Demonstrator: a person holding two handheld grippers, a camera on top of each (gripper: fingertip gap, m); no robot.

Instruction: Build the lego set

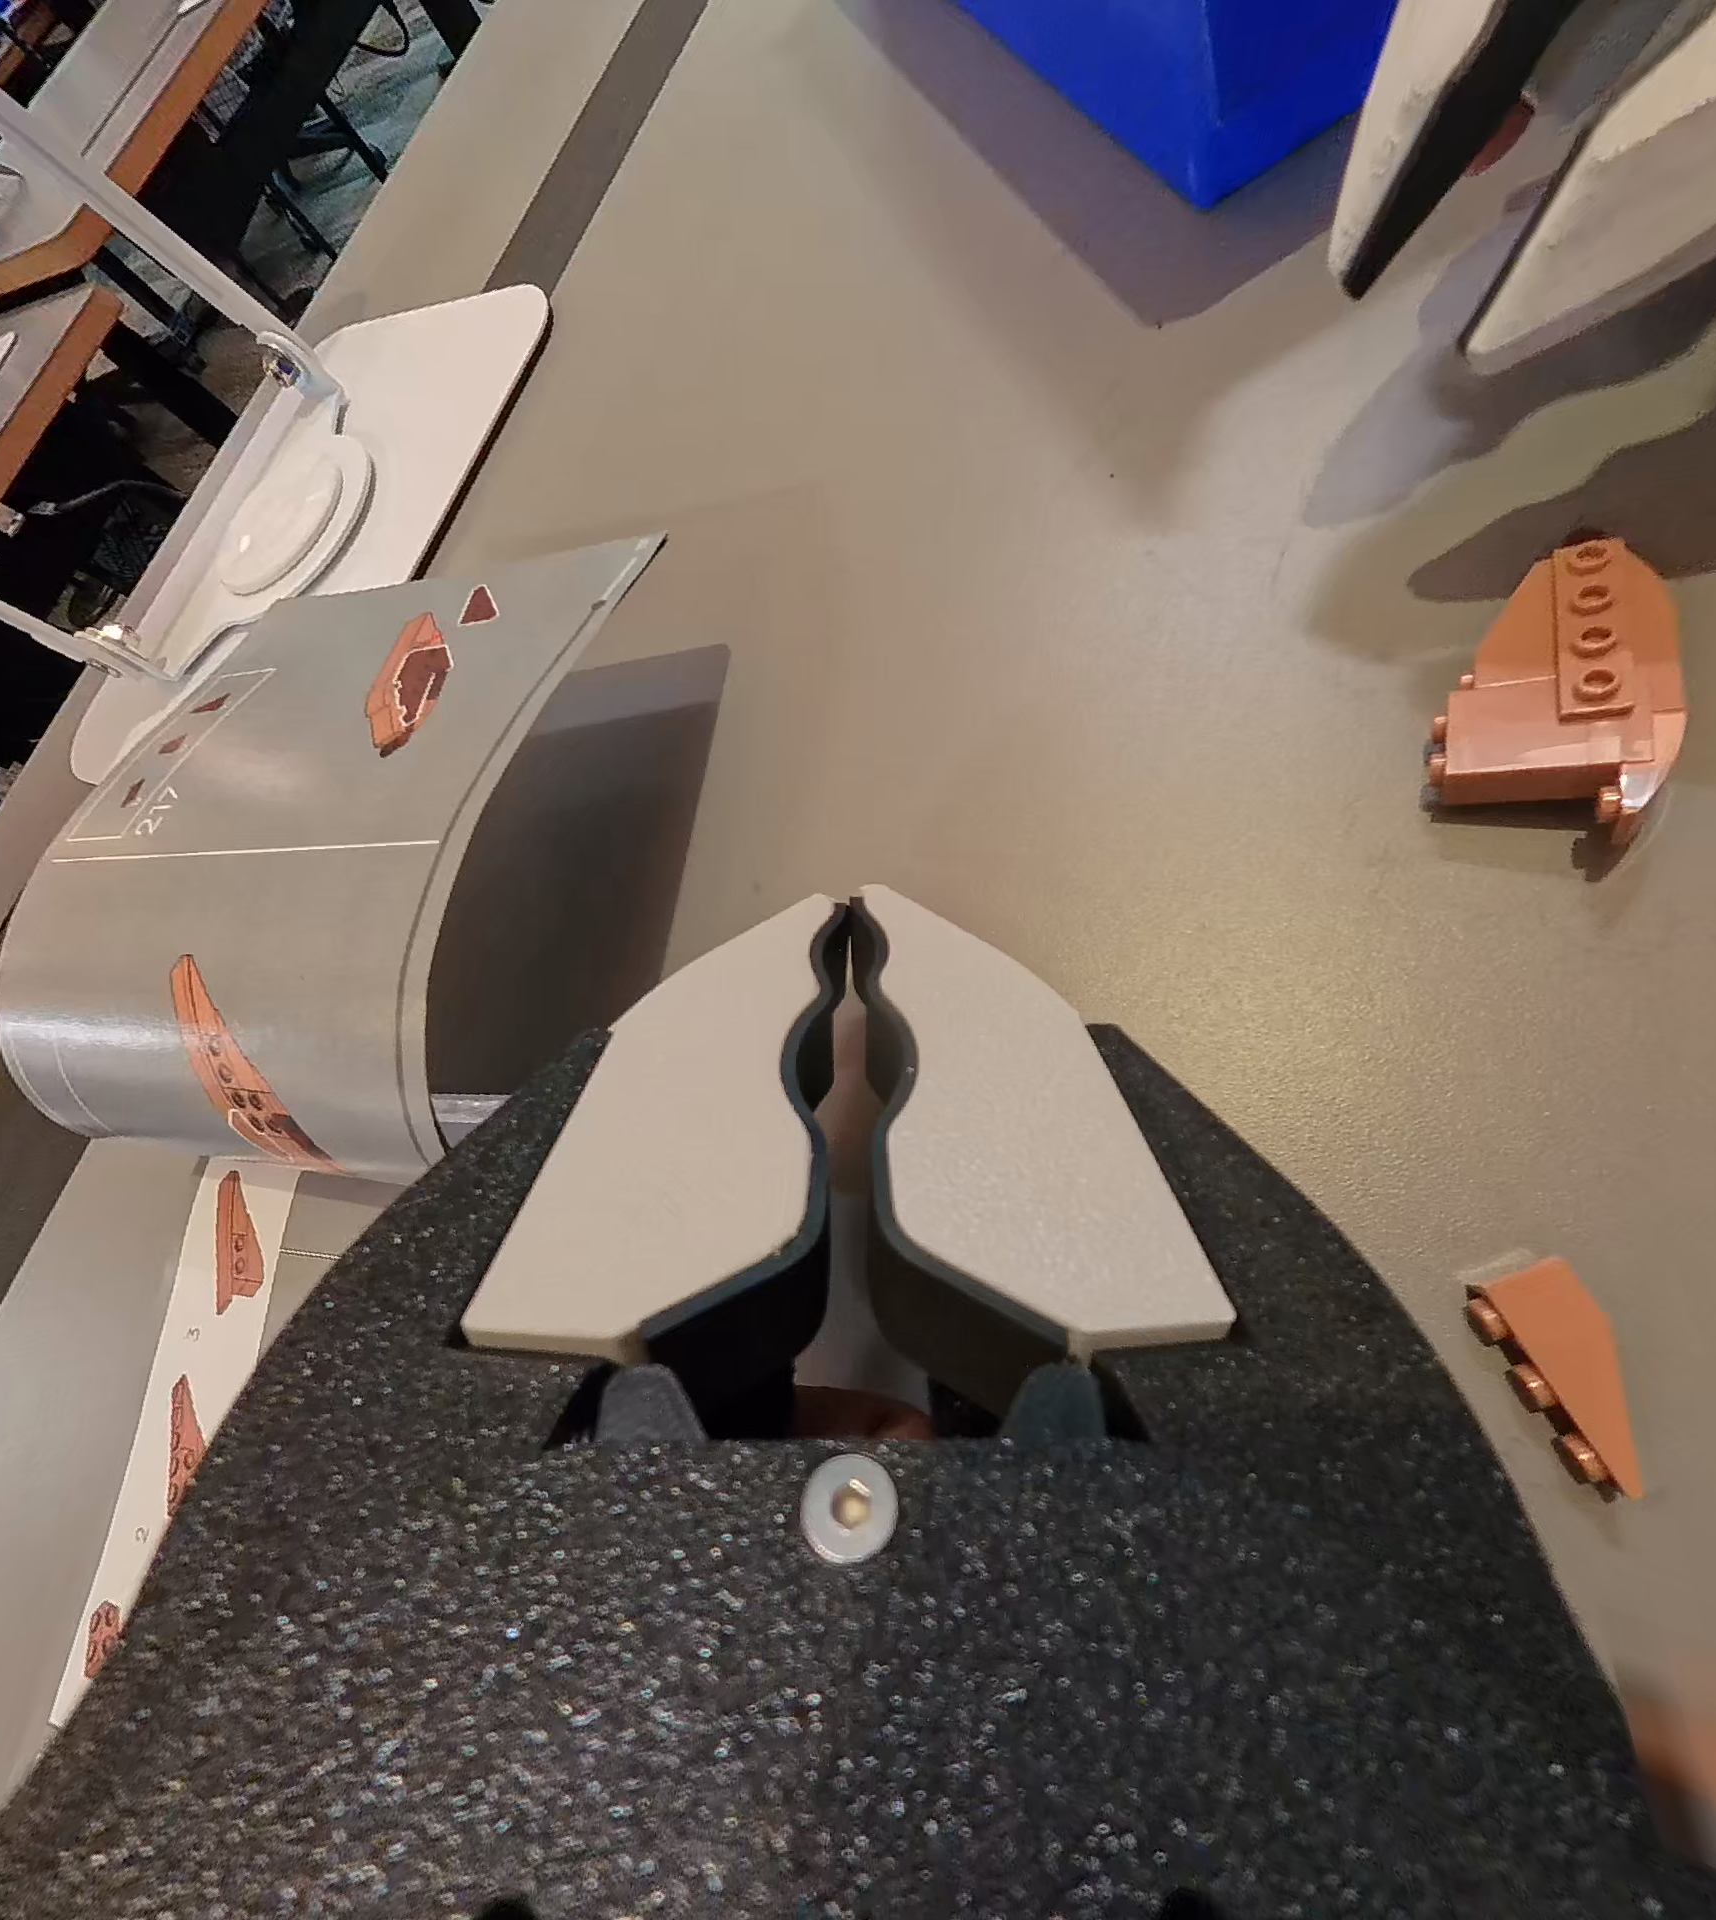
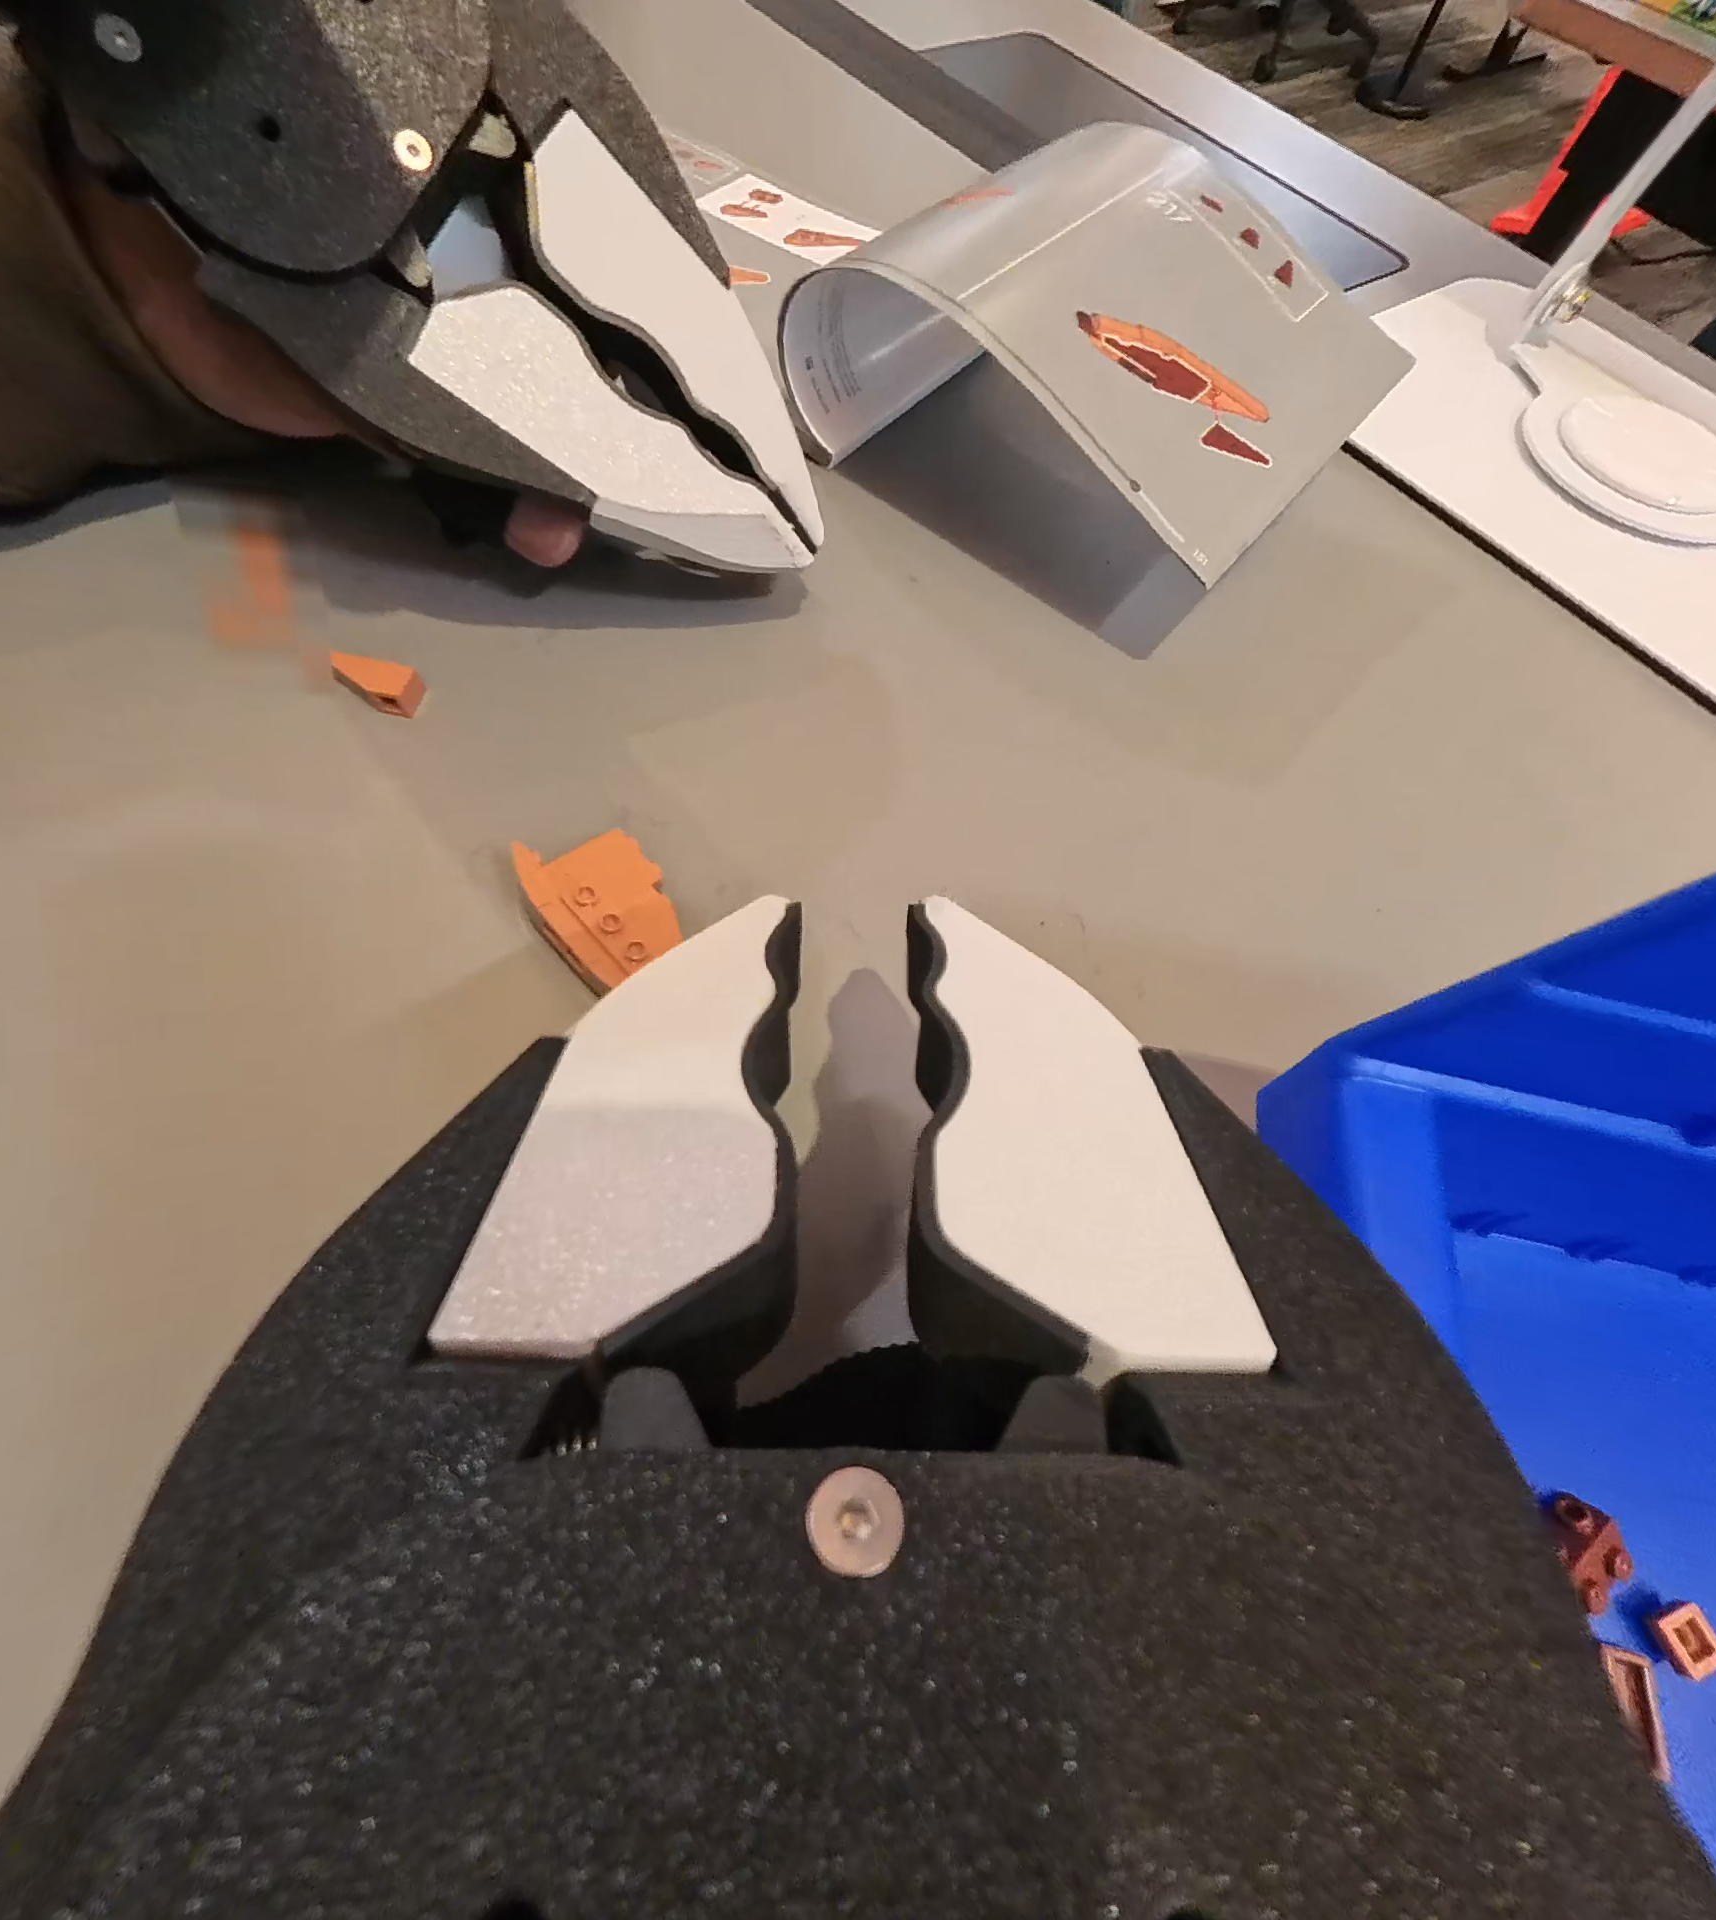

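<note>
A partly built orange Lego assembly with a studded strip on top lies on the grey table. It also shows in the right wrist view, just left of my right gripper, which is open and empty a little above the table. An orange wedge piece lies apart, nearer my left gripper, which is shut with nothing between its tips. In the right wrist view the wedge lies below the left gripper. The right gripper hangs above the assembly in the left wrist view.
A curled instruction booklet lies past the left gripper. A blue bin with several small brown pieces stands to the right. A white pad with a stand sits at the table's far edge. A hand holds the left gripper. Some 12 cm of space lies between my two pairs of fingers.
</note>
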